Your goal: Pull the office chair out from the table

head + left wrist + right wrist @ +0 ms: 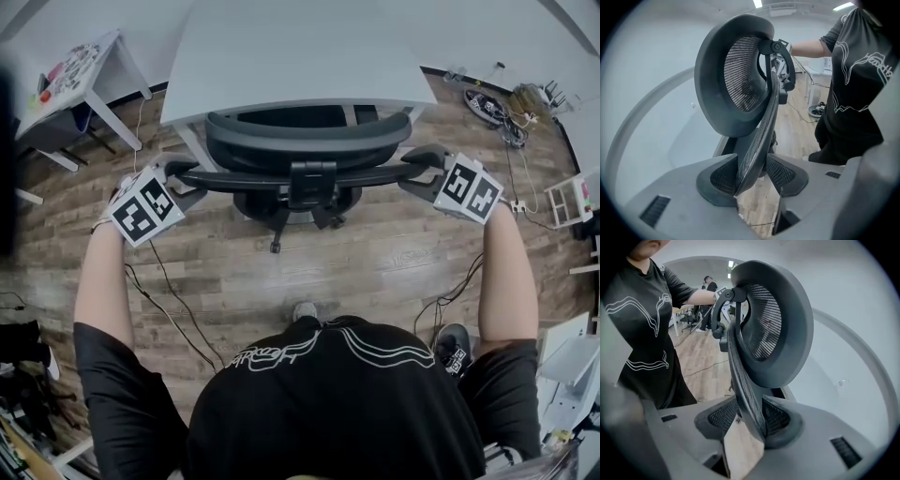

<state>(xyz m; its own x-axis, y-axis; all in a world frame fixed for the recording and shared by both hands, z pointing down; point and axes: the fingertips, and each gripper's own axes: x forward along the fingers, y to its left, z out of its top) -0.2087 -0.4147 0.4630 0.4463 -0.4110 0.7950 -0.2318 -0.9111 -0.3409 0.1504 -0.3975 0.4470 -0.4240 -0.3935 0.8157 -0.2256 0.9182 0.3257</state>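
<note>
Your left gripper (180, 174) and right gripper (424, 161) each pinch an outer edge of the office chair (309, 141) at its mesh backrest, with a pad on either face. The chair sits close against the white table (291, 56), its seat under the top. Just behind its base, your shoe (305, 310) stands on the wood floor (394, 253), and black cables (164, 291) trail along both sides. A small side table (89, 70) stands to the left and floor clutter (492, 105) lies far right.

The head camera looks steeply down on the black mesh office chair (309, 141). Cameras on the left gripper (190, 176) and right gripper (415, 172) face each other, close along its backrest, which all views share.
</note>
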